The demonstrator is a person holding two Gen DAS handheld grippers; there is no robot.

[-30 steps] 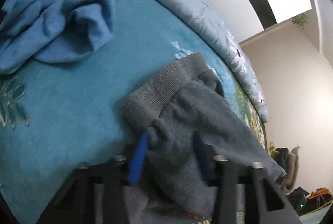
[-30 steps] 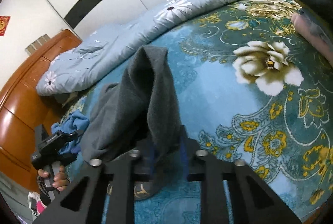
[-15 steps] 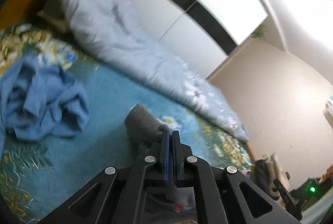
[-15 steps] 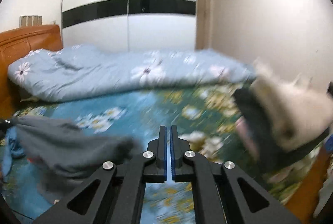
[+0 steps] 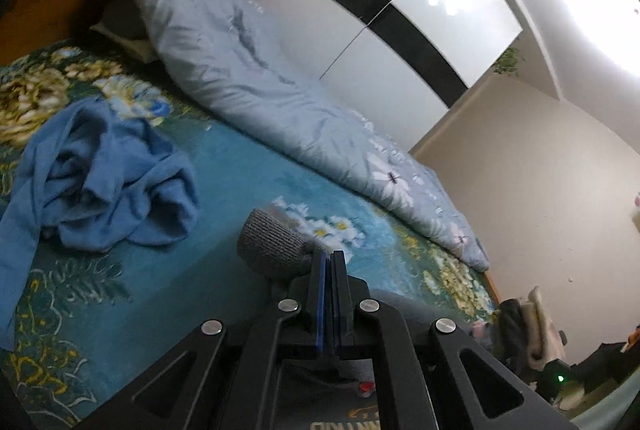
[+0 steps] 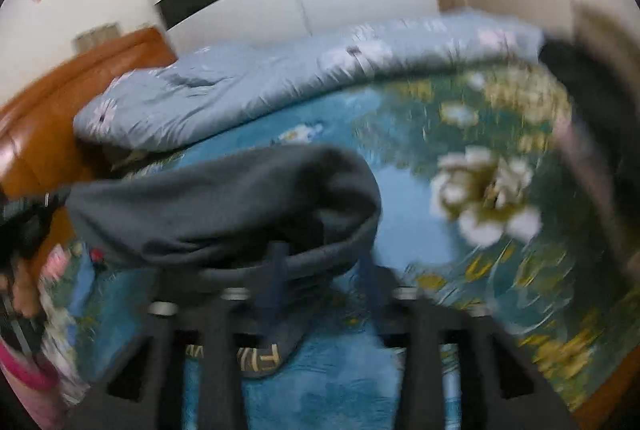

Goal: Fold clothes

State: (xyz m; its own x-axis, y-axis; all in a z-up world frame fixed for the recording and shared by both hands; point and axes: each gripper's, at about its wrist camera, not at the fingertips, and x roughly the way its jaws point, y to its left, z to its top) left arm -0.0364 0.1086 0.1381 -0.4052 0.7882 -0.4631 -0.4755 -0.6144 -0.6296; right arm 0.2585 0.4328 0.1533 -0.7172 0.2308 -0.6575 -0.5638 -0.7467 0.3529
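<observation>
- The left tongs [image 5: 329, 262] are seen pressed together on the grey garment [image 5: 272, 248]; its ribbed waistband bulges out just left of the blue-lined fingers [image 5: 319, 294].
- More of the same grey cloth is seen beneath the left tongs, with a small red mark and gold lettering on it.
- The right tongs [image 6: 320, 262] are spread — one edge of the grey garment [image 6: 224, 206] is draped across the left finger [image 6: 276, 270], and the cloth is stretched away to the left; whether that edge is actually pinched cannot be told, as the picture is blurred.
- The garment is held up above the bed [image 5: 240, 166], which is covered by a teal flowered blanket.
- A crumpled blue garment [image 5: 100, 182] is seen lying on the bed, well to the left of the left tongs and apart from the grey one.
- A pale blue quilt [image 5: 248, 70] with daisies is bunched along the far side of the bed, ahead of both tongs.
- A white wardrobe [image 5: 400, 10] with a black band is seen behind the quilt.
</observation>
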